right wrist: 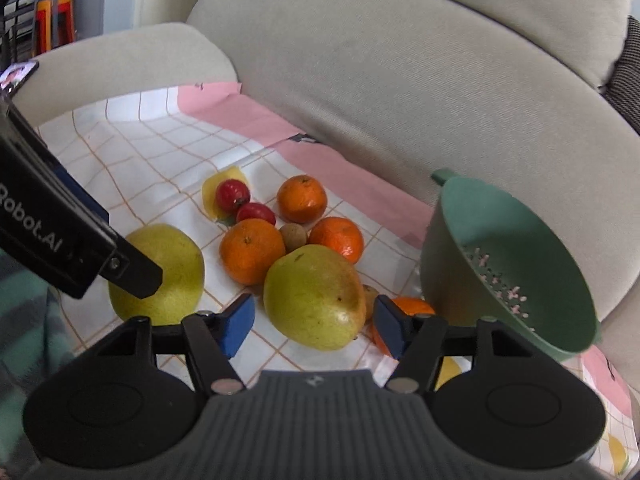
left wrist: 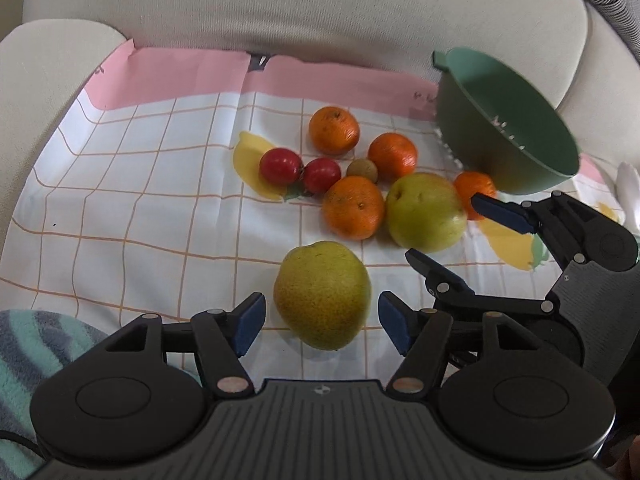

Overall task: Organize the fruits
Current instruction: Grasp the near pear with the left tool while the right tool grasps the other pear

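Two beige fabric sofa cushions (left wrist: pixel 280 4) backed the scene, and a pink-edged, orange-gridded white cloth (left wrist: pixel 132 208) lay spread over the seat. At its right edge a green plastic colander bowl (right wrist: pixel 500 276) sat tilted, its perforated inside facing the cameras, with no fruit in it.

Both black tools straddled pears that lay on the cloth. The left tool (left wrist: pixel 320 320) had its blue pads apart on either side of the near yellow-green pear (left wrist: pixel 322 294), with a gap showing on each side. The right tool (right wrist: pixel 314 320) stood likewise open around the second yellow-green pear (right wrist: pixel 316 298), its pads clear of the skin. In the right wrist view the left tool's black body crossed in front of the near pear and bore white lettering that read "Robot.AI", its start cut by the frame edge.

Four orange mandarins (left wrist: pixel 354 207) lay clustered around the second pear, one partly hidden beside the colander. Two small red tomato-like fruits (left wrist: pixel 280 165) touched each other at the left of the group, and a small round brown fruit (left wrist: pixel 362 170) sat between the mandarins.
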### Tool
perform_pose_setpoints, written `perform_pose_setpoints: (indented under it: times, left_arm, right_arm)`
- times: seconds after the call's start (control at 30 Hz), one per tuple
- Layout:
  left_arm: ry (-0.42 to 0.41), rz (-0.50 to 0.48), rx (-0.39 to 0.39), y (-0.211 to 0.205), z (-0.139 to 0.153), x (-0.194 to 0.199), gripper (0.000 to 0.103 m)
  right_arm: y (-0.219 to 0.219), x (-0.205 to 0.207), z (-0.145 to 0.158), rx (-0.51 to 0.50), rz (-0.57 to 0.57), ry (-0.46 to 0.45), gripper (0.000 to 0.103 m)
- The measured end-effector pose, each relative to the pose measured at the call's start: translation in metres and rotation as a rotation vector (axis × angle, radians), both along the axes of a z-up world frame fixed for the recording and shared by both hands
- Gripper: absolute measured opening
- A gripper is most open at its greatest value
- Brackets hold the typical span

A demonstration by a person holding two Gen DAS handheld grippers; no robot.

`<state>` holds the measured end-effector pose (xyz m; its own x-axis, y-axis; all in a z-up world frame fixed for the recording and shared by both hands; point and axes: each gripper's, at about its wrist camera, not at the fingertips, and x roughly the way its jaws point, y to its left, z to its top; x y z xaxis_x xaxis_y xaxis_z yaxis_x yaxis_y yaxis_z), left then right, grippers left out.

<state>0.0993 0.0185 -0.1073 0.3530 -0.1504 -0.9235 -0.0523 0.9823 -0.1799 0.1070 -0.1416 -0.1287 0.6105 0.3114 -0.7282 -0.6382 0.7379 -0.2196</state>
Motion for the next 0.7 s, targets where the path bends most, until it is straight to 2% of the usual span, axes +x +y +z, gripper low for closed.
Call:
perform_pose_setpoints:
  times: [0.37,0.7]
  left_arm:
    - [0.055,-0.032,0.014,-0.006,-0.017,0.014,0.076]
    - [0.044,-0.047,0.001,-0.007,-0.019,0.016,0.07]
  right_arm:
    - [0.006,0.014,-0.015,-0.011,0.001,0.019,0.063]
    - [0.012,0.019,-0.022,-0.029,-0.001,0.004,0.065]
